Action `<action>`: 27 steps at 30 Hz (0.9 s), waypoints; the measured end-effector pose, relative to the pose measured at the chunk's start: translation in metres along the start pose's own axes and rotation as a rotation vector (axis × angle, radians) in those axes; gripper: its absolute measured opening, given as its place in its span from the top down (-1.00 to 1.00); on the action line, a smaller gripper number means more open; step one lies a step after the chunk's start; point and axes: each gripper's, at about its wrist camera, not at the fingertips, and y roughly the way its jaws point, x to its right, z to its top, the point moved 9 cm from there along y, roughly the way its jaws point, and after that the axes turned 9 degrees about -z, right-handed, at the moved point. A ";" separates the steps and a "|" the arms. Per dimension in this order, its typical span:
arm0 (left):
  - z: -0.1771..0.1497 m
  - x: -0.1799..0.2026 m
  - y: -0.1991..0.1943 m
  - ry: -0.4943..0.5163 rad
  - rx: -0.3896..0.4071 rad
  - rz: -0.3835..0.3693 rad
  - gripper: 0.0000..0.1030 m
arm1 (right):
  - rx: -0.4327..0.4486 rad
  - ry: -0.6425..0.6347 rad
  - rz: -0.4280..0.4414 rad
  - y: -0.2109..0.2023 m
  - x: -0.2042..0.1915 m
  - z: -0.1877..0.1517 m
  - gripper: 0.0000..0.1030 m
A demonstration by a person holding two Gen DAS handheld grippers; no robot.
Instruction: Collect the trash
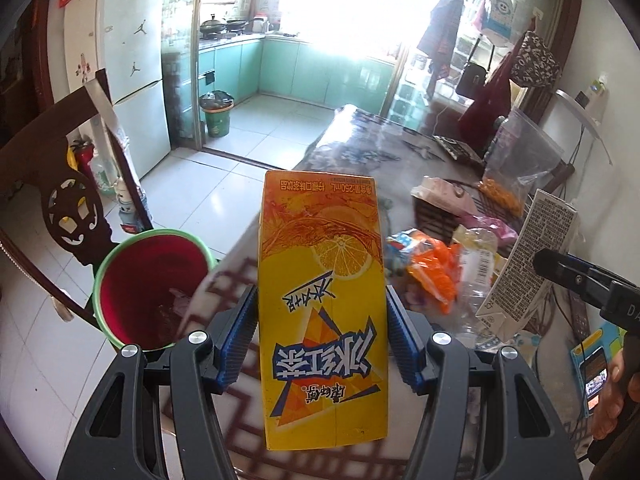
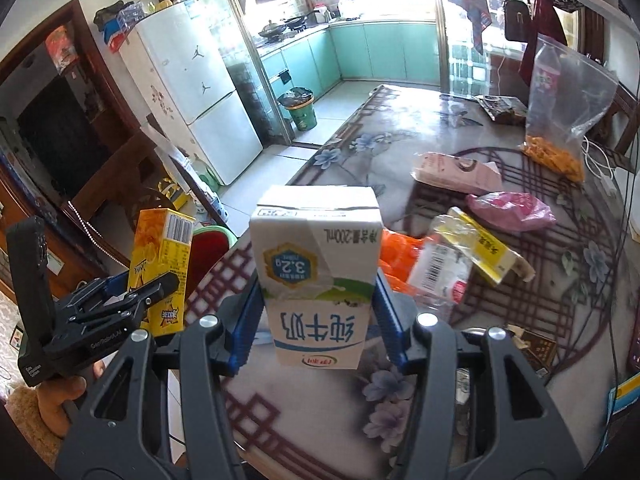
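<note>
My left gripper [image 1: 320, 312] is shut on a yellow iced-tea carton [image 1: 320, 300], held over the table's left edge. Just left and below it stands a red bin with a green rim [image 1: 150, 288], some scraps at its bottom. My right gripper [image 2: 316, 308] is shut on a white milk carton [image 2: 316, 272], held above the table. The right wrist view shows the left gripper [image 2: 132, 292] with the tea carton [image 2: 162, 268] at the left, and part of the bin [image 2: 212, 240] behind it. In the left wrist view, the milk carton [image 1: 524, 264] hangs at the right.
On the glass-topped floral table [image 2: 400, 148] lie an orange wrapper [image 2: 396, 256], a clear barcode packet [image 2: 440, 268], a yellow box [image 2: 488, 256], a pink bag [image 2: 512, 208], a pink carton [image 2: 452, 172] and a zip bag of snacks [image 2: 560, 108]. A carved wooden chair [image 1: 60, 184] stands left.
</note>
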 end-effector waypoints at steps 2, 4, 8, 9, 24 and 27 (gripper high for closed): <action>0.003 -0.014 -0.002 -0.009 0.000 0.004 -0.13 | -0.002 -0.005 -0.004 0.003 -0.012 0.001 0.01; 0.006 -0.030 -0.003 -0.014 0.001 0.011 -0.13 | -0.004 -0.010 -0.006 0.007 -0.022 0.003 0.01; 0.013 -0.058 -0.004 -0.023 -0.001 0.021 -0.13 | -0.009 -0.015 -0.010 0.016 -0.045 0.007 0.01; 0.014 -0.066 -0.004 -0.024 -0.002 0.023 -0.13 | -0.009 -0.016 -0.011 0.017 -0.050 0.008 0.01; 0.037 -0.152 0.009 -0.032 -0.029 0.045 -0.13 | -0.036 -0.047 -0.024 0.058 -0.121 0.023 0.01; 0.039 -0.164 0.015 -0.036 -0.038 0.055 -0.13 | -0.046 -0.050 -0.030 0.064 -0.128 0.025 0.01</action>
